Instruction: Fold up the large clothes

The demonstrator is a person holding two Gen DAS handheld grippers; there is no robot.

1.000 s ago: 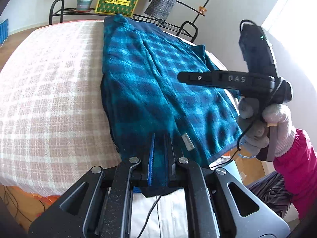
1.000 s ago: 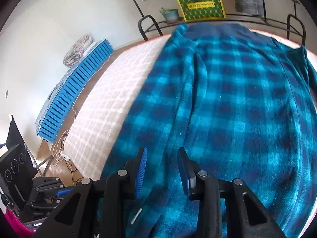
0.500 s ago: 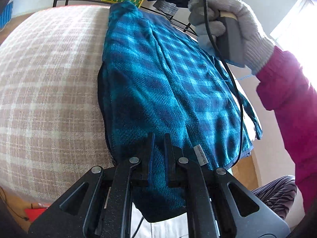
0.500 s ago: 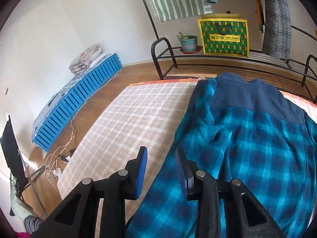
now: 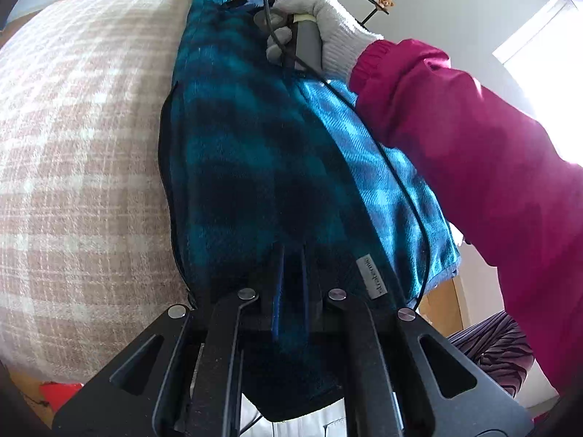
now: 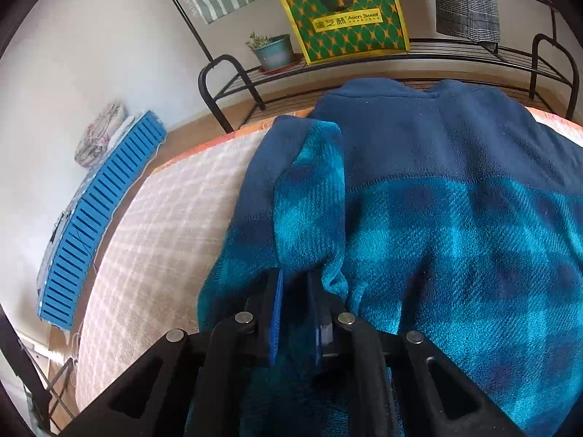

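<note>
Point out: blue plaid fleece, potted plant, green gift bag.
blue plaid fleece (image 6: 455, 255), right wrist view, plaid back panel.
potted plant (image 6: 274, 54), right wrist view, pot body.
green gift bag (image 6: 346, 18), right wrist view, printed front.

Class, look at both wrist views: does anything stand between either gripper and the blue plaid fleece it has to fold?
Nothing visible does. The left gripper is already shut on the hem of the blue plaid fleece, and the right gripper is shut on a fold near its navy shoulder. The fleece lies on the checked bedcover.
</note>
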